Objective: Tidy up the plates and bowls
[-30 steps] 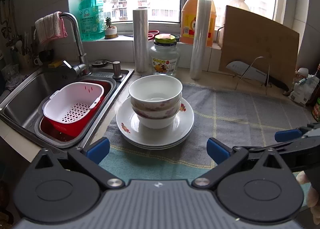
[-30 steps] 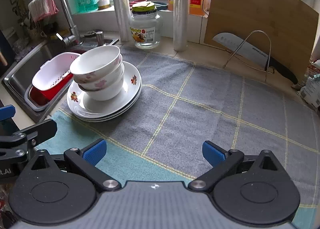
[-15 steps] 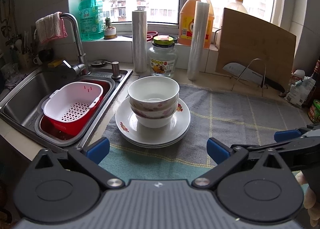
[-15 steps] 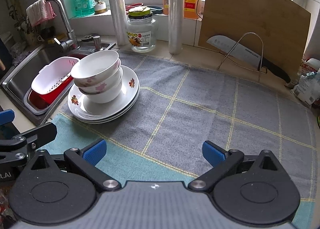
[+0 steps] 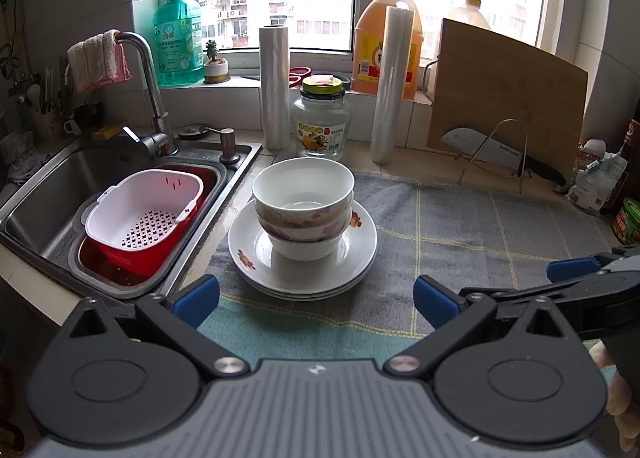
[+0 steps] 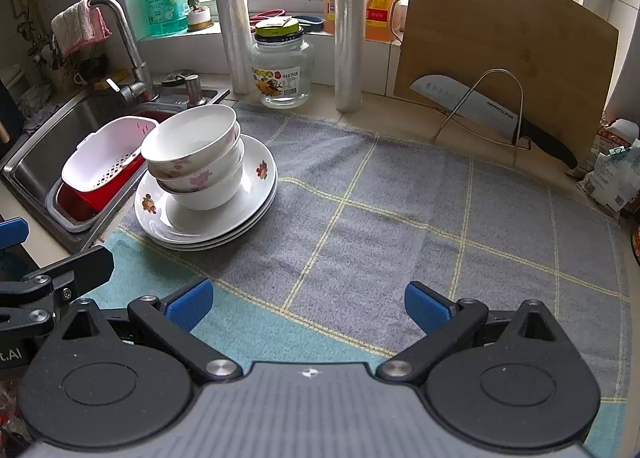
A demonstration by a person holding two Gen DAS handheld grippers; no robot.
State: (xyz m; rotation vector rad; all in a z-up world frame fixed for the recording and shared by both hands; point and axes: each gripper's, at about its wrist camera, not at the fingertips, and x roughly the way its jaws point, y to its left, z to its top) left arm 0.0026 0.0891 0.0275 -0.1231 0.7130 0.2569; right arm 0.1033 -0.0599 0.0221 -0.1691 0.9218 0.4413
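Observation:
Three white flowered bowls (image 5: 304,206) (image 6: 196,154) sit nested on a stack of white plates (image 5: 360,250) (image 6: 256,182), at the left end of a grey checked cloth (image 6: 400,218) beside the sink. My left gripper (image 5: 316,300) is open and empty, a short way in front of the stack. My right gripper (image 6: 308,306) is open and empty over the cloth, to the right of the stack. In the left wrist view the right gripper's blue fingertips (image 5: 572,270) reach in from the right edge.
A sink (image 5: 52,186) at left holds a white colander (image 5: 140,214) in a red basin. At the back stand a faucet (image 5: 148,98), two film rolls (image 5: 274,90), a glass jar (image 5: 322,118), an oil jug (image 5: 372,46), a cutting board (image 6: 508,54) and a knife on a wire rack (image 6: 492,106).
Both grippers have drawn back and risen a little, so the stack looks smaller and farther. The bowls and plates have not moved. Both grippers stay open.

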